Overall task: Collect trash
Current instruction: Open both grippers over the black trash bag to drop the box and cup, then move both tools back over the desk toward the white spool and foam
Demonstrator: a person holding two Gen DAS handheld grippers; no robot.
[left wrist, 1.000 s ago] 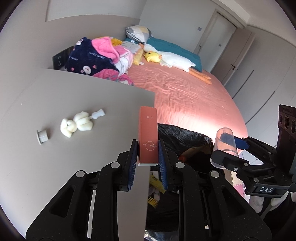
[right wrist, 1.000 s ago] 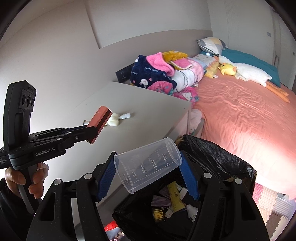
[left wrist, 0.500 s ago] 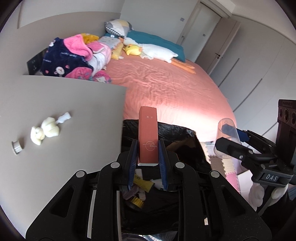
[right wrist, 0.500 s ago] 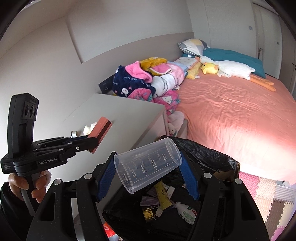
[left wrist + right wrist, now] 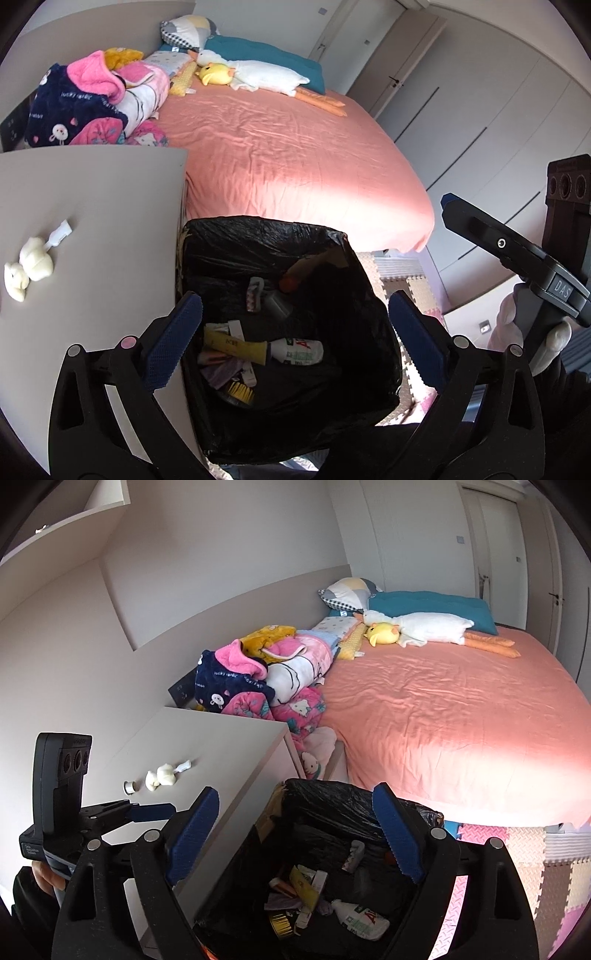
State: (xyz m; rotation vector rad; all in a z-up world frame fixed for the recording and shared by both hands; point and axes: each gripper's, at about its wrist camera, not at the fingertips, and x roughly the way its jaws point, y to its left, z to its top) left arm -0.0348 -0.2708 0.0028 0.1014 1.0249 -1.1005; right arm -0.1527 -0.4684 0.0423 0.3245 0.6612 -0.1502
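Bedroom: lined bin (image 5: 266, 236) beside grey nightstand (image 5: 92, 192); both hand-held grippers opening, empty.

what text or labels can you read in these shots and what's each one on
"DAS": tag on the right gripper, jaws opening, nothing between them.
"lucky rabbit": navy blanket on the bed.
Red letters on the white bottle in the trash bag: cut off, unreadable.
Left gripper's label: too blurred.

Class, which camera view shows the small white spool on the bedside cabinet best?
The right wrist view. There the spool sits in full sight on the cabinet, left of the small white toy. The left wrist view cuts it off: only the toy shows near that picture's left edge.
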